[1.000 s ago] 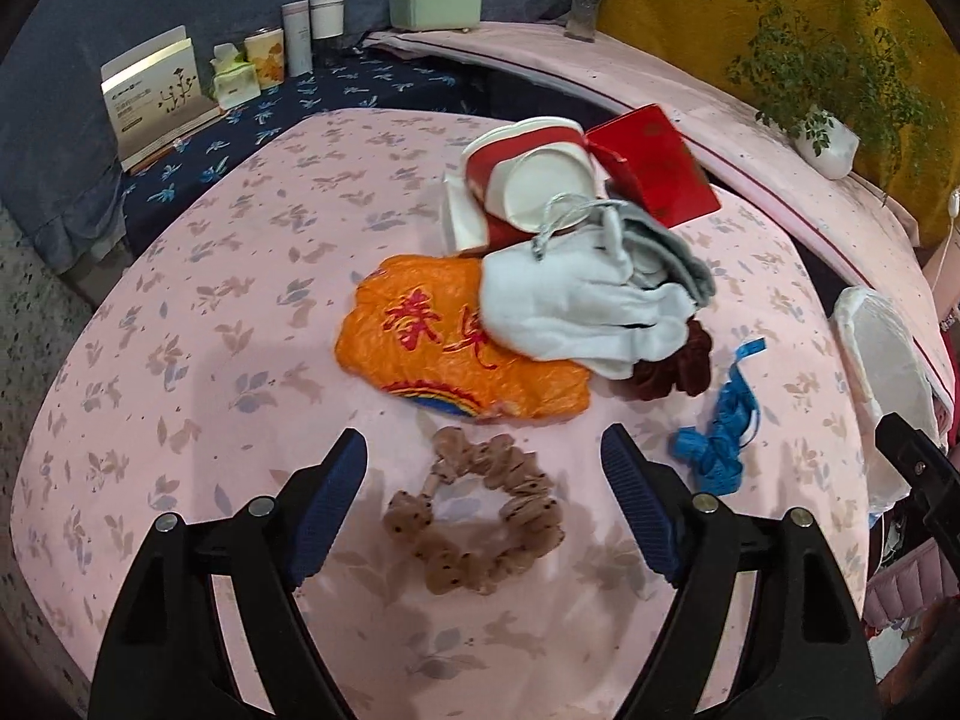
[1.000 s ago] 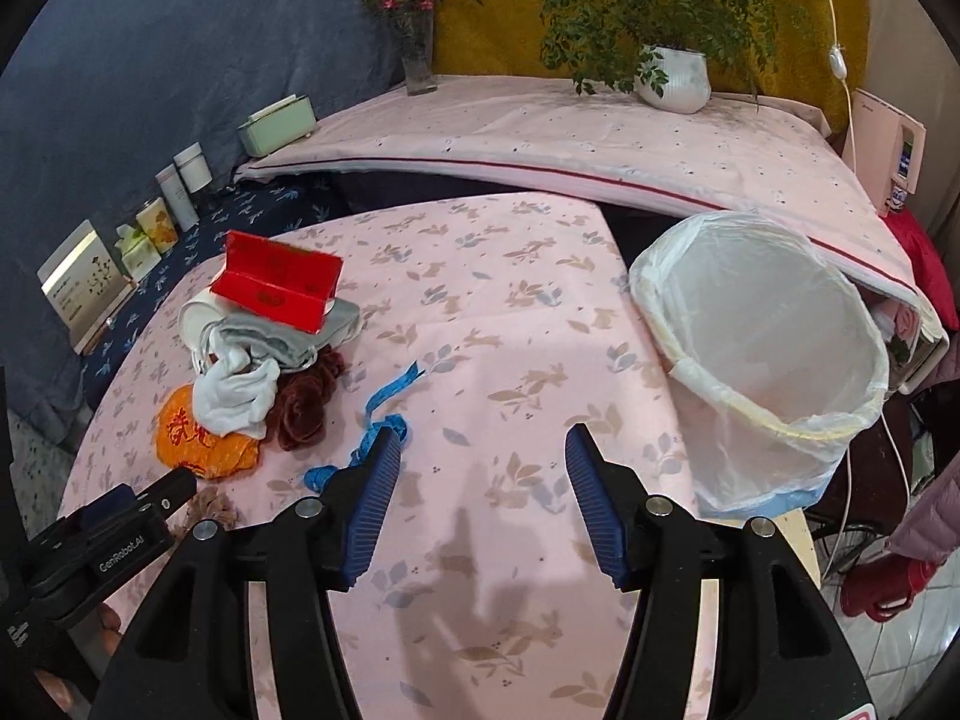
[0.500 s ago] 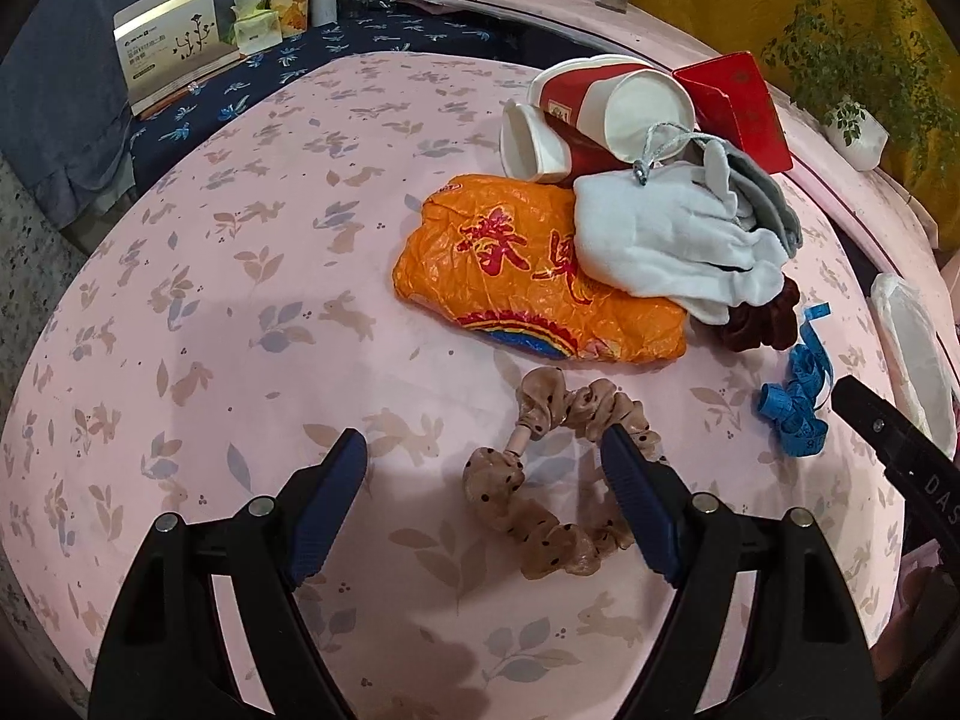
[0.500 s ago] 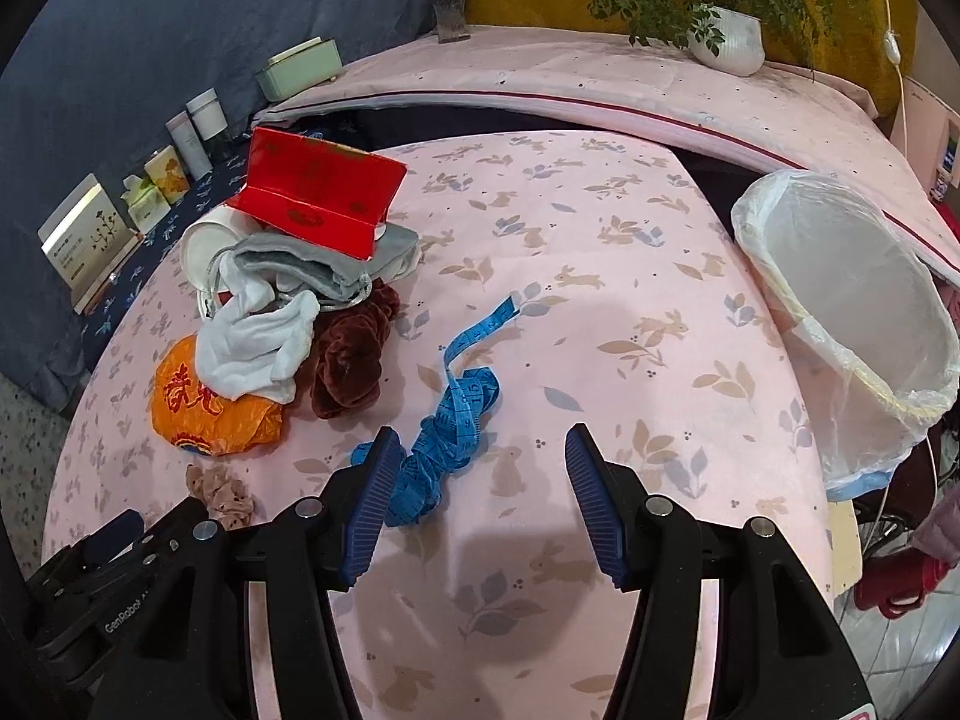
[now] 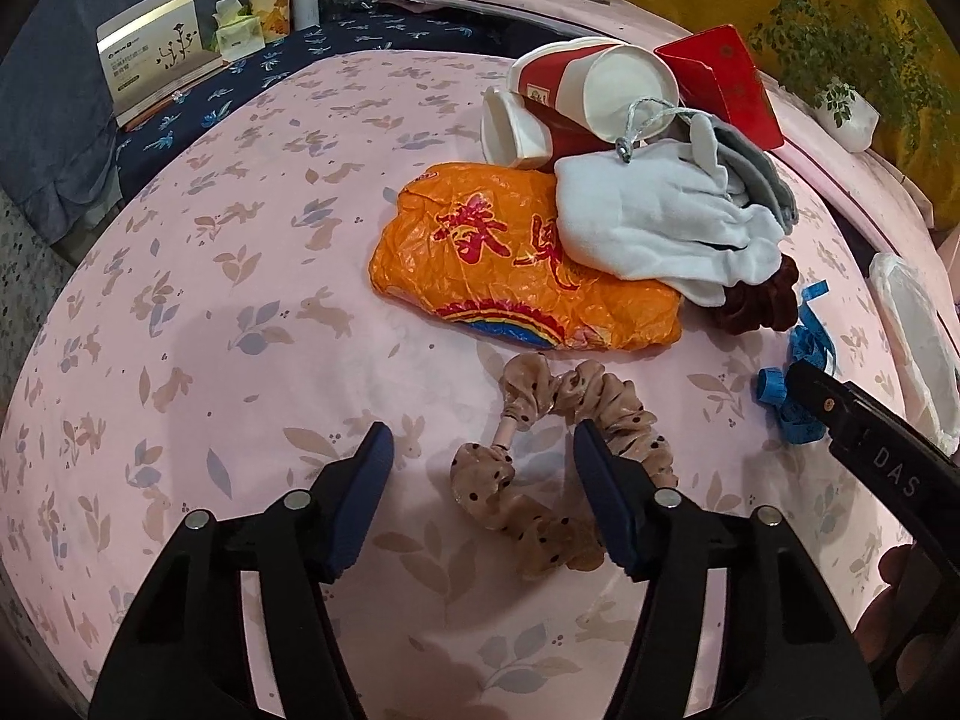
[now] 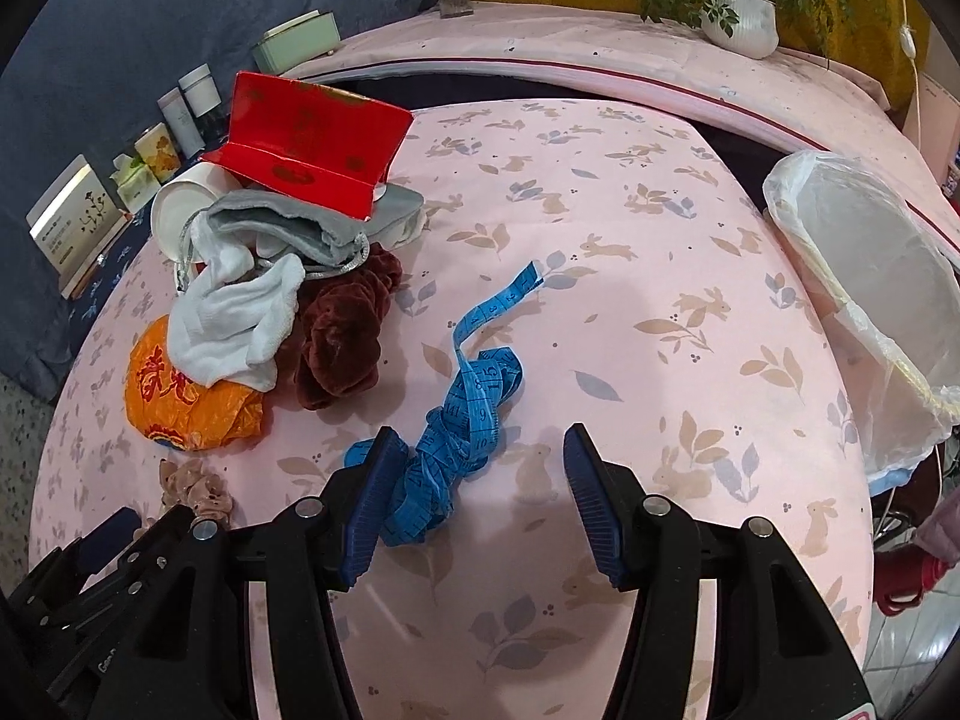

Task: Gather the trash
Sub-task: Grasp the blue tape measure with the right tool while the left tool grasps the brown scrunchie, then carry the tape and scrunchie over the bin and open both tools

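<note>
The left gripper [image 5: 483, 483] hung low over the pink rabbit-print tablecloth [image 5: 180, 360], its blue fingers closing in on the beige dotted scrunchie [image 5: 558, 456]. The near-left lobe of the loop lay between them while the rest ran out under and past the right finger, so the pads were not yet pressing on anything. The scrunchie's long axis ran slantwise, from the gap between the fingers up toward the orange plastic bag [image 5: 510, 264] just beyond it. The right gripper [image 6: 477, 489] stood half spread over the bunched blue tape measure [image 6: 462, 420], whose crumpled end lay against the inner face of its left finger, the loose tail running away up and to the right (toward the middle of the table). Nothing was pinched there either. Each hand was therefore nearest its own piece of litter. Farther out lay the white gloves [image 6: 234, 312], a maroon scrunchie [image 6: 342, 342], paper cups [image 5: 594, 96] and a red box [image 6: 312, 144], and at the table's right edge the lined bin [image 6: 870, 300].
</note>
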{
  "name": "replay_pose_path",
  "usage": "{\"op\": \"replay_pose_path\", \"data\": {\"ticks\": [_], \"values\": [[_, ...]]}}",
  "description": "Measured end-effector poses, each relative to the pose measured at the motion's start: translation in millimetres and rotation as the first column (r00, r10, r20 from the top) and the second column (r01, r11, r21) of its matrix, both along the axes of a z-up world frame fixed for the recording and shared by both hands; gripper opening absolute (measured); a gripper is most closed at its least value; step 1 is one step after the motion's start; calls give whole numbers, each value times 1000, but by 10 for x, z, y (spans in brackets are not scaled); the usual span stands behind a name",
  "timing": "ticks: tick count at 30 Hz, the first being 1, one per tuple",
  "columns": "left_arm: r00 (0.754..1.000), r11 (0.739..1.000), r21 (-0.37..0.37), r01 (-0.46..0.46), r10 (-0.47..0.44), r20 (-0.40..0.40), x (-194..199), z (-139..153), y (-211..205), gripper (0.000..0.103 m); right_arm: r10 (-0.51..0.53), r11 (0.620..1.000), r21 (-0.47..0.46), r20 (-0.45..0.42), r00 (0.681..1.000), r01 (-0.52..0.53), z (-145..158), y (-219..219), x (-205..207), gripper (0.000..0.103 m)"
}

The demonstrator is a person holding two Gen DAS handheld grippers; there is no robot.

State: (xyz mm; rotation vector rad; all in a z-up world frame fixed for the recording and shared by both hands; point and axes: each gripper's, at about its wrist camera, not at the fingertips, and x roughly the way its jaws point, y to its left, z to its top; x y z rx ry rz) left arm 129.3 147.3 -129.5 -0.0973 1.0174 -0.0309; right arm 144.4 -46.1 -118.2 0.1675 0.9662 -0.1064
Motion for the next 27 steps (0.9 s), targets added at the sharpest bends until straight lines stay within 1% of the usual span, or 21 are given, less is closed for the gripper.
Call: {"op": "replay_pose_path", "data": {"ticks": [1, 2, 3, 4, 5, 7, 8, 9, 11, 15, 17, 21, 27], "values": [[1000, 1000, 4, 1, -1, 2, 4, 5, -5, 49, 1, 1000, 1, 0, 1000, -1, -4, 4, 0, 50], [1000, 1000, 6, 6, -6, 2, 6, 9, -12, 40, 5, 1000, 1, 0, 1000, -5, -9, 9, -1, 48], [1000, 1000, 5, 9, -9, 1, 10, 13, -15, 36, 10, 1000, 6, -2, 1000, -10, -14, 10, 1, 43], [1000, 1000, -2, 10, -10, -1, 15, 16, -13, 34, 14, 1000, 13, -1, 1000, -14, -20, 7, 4, 41], [1000, 1000, -8, 11, -11, -3, 21, 19, -9, 29, 17, 1000, 19, 0, 1000, -17, -20, 8, 3, 39], [1000, 1000, -16, 15, -16, -6, 24, 23, -24, 22, 29, 999, 31, -1, 1000, -29, -24, 21, 0, 31], [1000, 1000, -18, 20, -20, -8, 21, 23, -34, 15, 36, 999, 35, 0, 999, -36, -23, 28, -1, 29], [999, 999, -27, 29, -29, -12, 19, 23, -49, 12, 42, 998, 36, 1, 999, -42, -22, 36, -4, 26], [999, 998, -48, 39, -40, -18, 9, 27, -70, 9, 50, 998, 39, 2, 999, -50, -19, 45, -13, 24], [998, 996, -68, 62, -64, -28, -21, 48, -152, 8, 53, 997, 52, 2, 999, -53, -2, 9, -38, 19], [997, 994, -81, 73, -75, -26, -42, 87, -202, 8, 50, 997, 55, 5, 999, -51, 22, -29, -64, 18], [995, 991, -87, 97, -98, -3, -72, 211, -316, 8, 38, 997, 61, 24, 999, -39, 100, -144, -123, 16], [988, 985, -82, 149, -146, 39, -91, 416, -563, 8, 2, 998, 57, 87, 996, -7, 345, -374, -245, 16]]}}
